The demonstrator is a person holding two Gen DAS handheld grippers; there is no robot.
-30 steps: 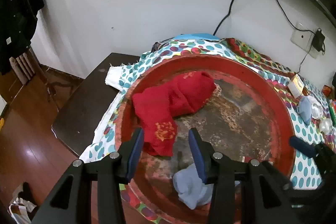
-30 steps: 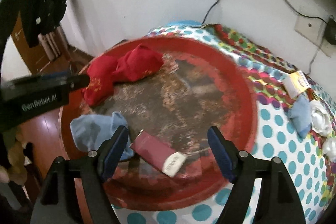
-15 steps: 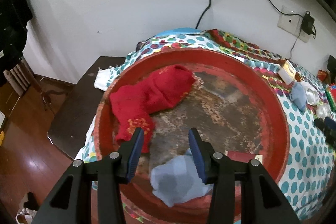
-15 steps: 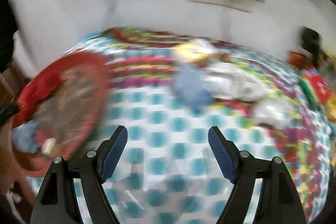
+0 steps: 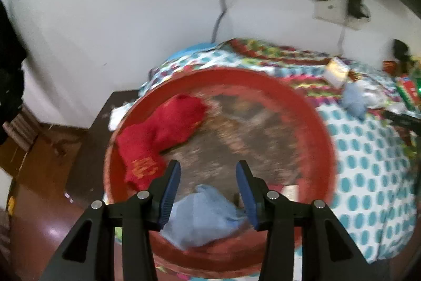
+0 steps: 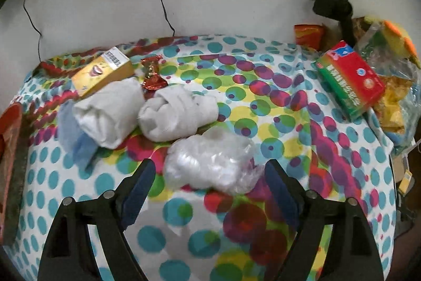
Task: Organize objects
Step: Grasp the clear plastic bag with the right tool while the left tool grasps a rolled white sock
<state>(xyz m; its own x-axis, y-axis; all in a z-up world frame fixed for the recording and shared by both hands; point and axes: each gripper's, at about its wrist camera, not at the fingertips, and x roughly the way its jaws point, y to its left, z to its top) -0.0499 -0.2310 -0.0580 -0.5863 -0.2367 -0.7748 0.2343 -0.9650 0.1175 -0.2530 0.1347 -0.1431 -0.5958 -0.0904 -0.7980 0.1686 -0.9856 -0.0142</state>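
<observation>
Right wrist view first: the right tool (image 6: 208, 177) hangs over the spotted tablecloth (image 6: 276, 128) with its jaws widening, and a crumpled clear plastic bag (image 6: 210, 162) lies on the cloth just ahead of the gap, partly between the tips, with neither pad pressing on it. Just beyond the bag sit two rolled white cloths (image 6: 179, 112), touching each other, and a pale blue cloth (image 6: 71, 133) is tucked against the left one. Behind them, toward the far edge of the surface, a yellow carton (image 6: 105, 70) lies tilted with a red foil candy (image 6: 152, 73) beside it. Over at the far right corner there's a red-and-green box (image 6: 352, 78), leaning on a heap of plastic-wrapped items (image 6: 394, 75) that I can't make out.

Left wrist view now, somewhat blurred: the left tool (image 5: 208, 181) is poised above the big red basin (image 5: 326, 138) at the left end of the surface, jaws parting, nothing gripped. Below the jaws, at the basin's near rim, lies a light blue cloth (image 5: 200, 217). A red cloth (image 5: 158, 136) is draped along the basin's left side. A dark red packet (image 5: 285, 190) peeks out near the right finger.
</observation>
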